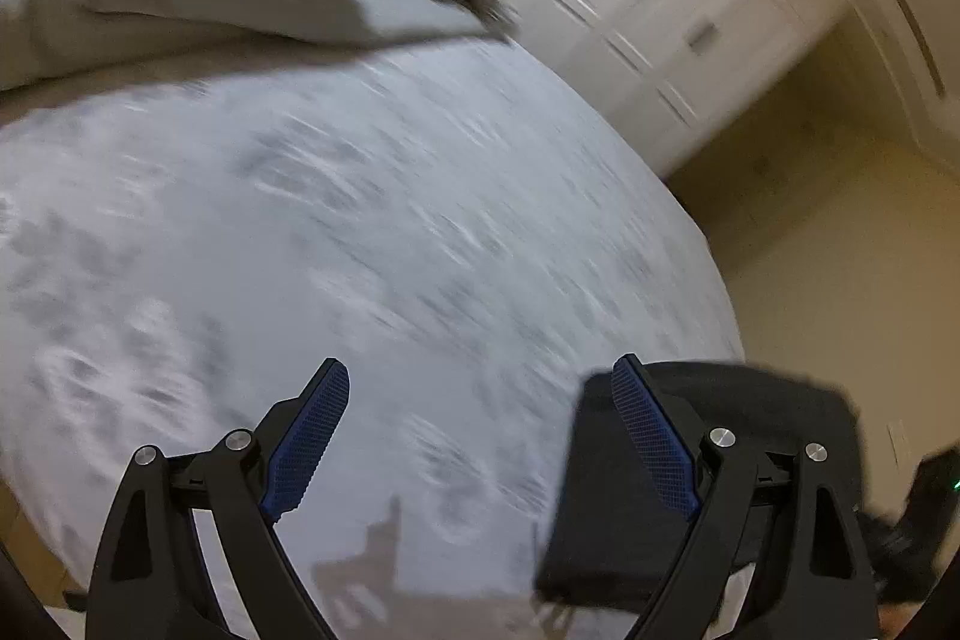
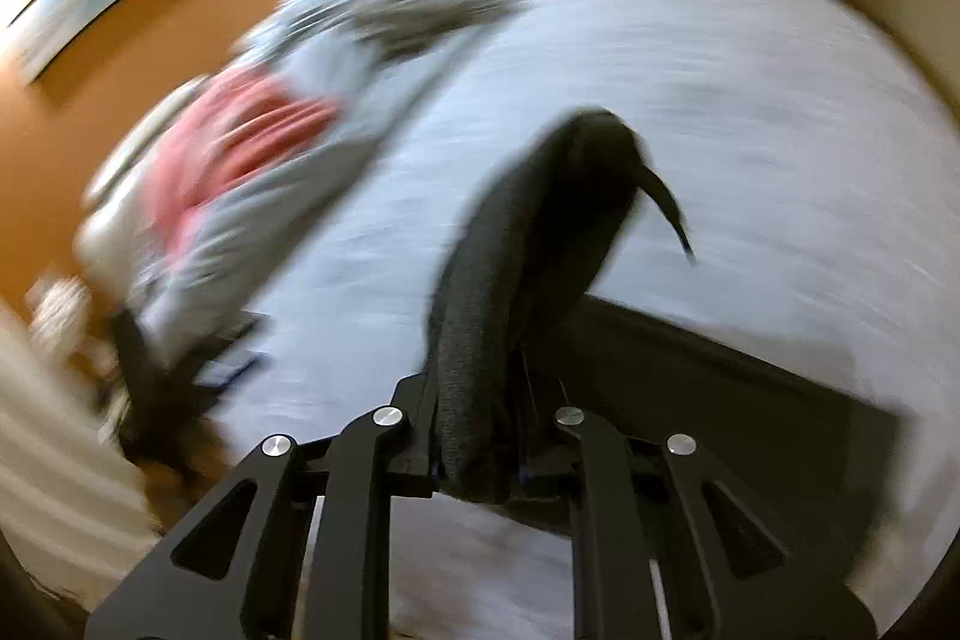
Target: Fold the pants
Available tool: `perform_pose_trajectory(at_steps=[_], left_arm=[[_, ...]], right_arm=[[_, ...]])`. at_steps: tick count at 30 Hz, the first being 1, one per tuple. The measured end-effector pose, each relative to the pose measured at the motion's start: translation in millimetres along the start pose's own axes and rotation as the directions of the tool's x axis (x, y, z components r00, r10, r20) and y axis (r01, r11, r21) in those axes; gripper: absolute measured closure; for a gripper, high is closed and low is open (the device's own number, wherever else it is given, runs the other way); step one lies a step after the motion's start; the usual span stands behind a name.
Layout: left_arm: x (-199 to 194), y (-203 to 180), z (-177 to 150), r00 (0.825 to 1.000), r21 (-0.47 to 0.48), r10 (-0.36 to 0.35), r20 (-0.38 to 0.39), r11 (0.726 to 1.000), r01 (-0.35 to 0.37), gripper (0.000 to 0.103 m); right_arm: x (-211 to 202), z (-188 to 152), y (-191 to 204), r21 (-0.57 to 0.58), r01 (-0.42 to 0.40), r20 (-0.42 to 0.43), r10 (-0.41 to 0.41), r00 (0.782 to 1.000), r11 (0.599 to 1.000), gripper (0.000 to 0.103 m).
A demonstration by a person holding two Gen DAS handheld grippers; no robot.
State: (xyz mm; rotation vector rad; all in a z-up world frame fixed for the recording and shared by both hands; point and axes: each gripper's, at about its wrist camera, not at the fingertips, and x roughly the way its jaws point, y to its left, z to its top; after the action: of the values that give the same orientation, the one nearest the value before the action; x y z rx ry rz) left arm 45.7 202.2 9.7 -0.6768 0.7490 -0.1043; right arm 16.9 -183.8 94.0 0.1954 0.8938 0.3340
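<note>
My right tongs [image 2: 480,436] pinch the folded black pants [image 2: 510,280]; my left tongs [image 1: 480,454] gape empty, so folding looks nearly done.

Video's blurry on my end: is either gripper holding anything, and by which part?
The right gripper is shut on a bunched fold of the black pants; which part cannot be told. The left gripper is open, holding nothing.
</note>
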Motion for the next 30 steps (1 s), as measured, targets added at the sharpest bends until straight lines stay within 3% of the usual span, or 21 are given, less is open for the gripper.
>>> perform_pose_trajectory(at_steps=[2, 3, 4, 5, 7, 8, 10, 15, 17, 18, 19, 20, 23, 24, 25, 27, 30], left_arm=[[20.1, -26.3, -17.3, 0.997, 0.051, -0.040, -0.070, 0.998, 0.044, 0.016], [32.4, -40.7, -28.7, 0.993, 0.082, -0.045, -0.109, 0.995, 0.054, 0.016], [44.6, -54.3, -41.7, 0.989, 0.109, -0.044, -0.141, 0.992, 0.060, 0.016], [53.9, -64.5, -52.3, 0.985, 0.131, -0.044, -0.167, 0.989, 0.066, 0.016], [69.3, -83.5, -75.5, 0.976, 0.172, -0.047, -0.214, 0.982, 0.085, 0.016], [77.8, -94.5, -89.4, 0.970, 0.200, -0.046, -0.238, 0.975, 0.095, 0.016], [90.5, -108.0, -112.3, 0.962, 0.262, -0.031, -0.271, 0.959, 0.105, 0.016], [105.8, -114.7, -141.0, 0.957, 0.357, 0.026, -0.289, 0.931, 0.082, 0.016], [108.2, -116.2, -145.0, 0.961, 0.392, 0.051, -0.273, 0.918, 0.063, 0.016], [108.0, -117.7, -146.4, 0.965, 0.415, 0.065, -0.253, 0.909, 0.048, 0.016], [108.2, -118.1, -146.2, 0.969, 0.434, 0.078, -0.233, 0.900, 0.032, 0.016], [108.3, -118.9, -147.0, 0.973, 0.455, 0.095, -0.209, 0.891, 0.011, 0.016], [110.9, -119.8, -146.5, 0.973, 0.474, 0.114, -0.202, 0.881, -0.005, 0.016], [112.5, -119.6, -146.9, 0.971, 0.475, 0.120, -0.208, 0.880, -0.007, 0.016], [114.9, -120.1, -147.7, 0.968, 0.479, 0.129, -0.214, 0.878, -0.011, 0.016], [119.9, -123.0, -150.1, 0.965, 0.496, 0.145, -0.216, 0.868, -0.020, 0.016], [121.6, -124.9, -156.0, 0.964, 0.521, 0.162, -0.209, 0.853, -0.030, 0.016]], right_arm=[[-10.8, -40.8, -75.5, 0.054, 0.167, -0.030, -0.166, 0.986, 0.984, 0.069], [-9.4, -61.1, -109.5, 0.080, 0.262, -0.071, -0.257, 0.964, 0.962, 0.067], [-15.1, -87.9, -150.7, 0.123, 0.409, -0.112, -0.397, 0.911, 0.904, 0.068], [-25.0, -102.9, -170.1, 0.173, 0.435, -0.107, -0.422, 0.900, 0.884, 0.068], [-60.9, -132.1, -198.3, 0.316, 0.315, -0.001, -0.332, 0.943, 0.895, 0.070], [-69.5, -137.1, -200.2, 0.331, 0.282, 0.029, -0.309, 0.951, 0.900, 0.070], [-81.7, -139.8, -194.1, 0.305, 0.261, 0.077, -0.297, 0.952, 0.916, 0.070], [-61.0, -118.9, -144.8, 0.131, 0.133, 0.172, -0.155, 0.973, 0.982, 0.070], [-23.8, -119.2, -145.8, 0.092, 0.117, 0.118, -0.127, 0.985, 0.989, 0.072], [-1.1, -120.7, -151.0, 0.090, 0.150, 0.051, -0.155, 0.987, 0.985, 0.073], [30.8, -126.9, -166.6, 0.094, 0.208, -0.064, -0.203, 0.977, 0.974, 0.081], [34.3, -131.2, -173.4, 0.108, 0.201, -0.056, -0.196, 0.979, 0.974, 0.081], [-1.7, -126.2, -184.8, 0.235, 0.104, 0.059, -0.121, 0.991, 0.966, 0.065], [-11.8, -126.0, -189.2, 0.262, 0.103, 0.096, -0.132, 0.987, 0.960, 0.043], [-20.0, -126.3, -195.3, 0.281, 0.113, 0.129, -0.154, 0.980, 0.953, 0.030], [-25.3, -128.6, -210.5, 0.310, 0.182, 0.126, -0.230, 0.965, 0.933, 0.029], [-17.4, -148.6, -234.7, 0.399, 0.167, 0.085, -0.218, 0.972, 0.902, 0.028]])
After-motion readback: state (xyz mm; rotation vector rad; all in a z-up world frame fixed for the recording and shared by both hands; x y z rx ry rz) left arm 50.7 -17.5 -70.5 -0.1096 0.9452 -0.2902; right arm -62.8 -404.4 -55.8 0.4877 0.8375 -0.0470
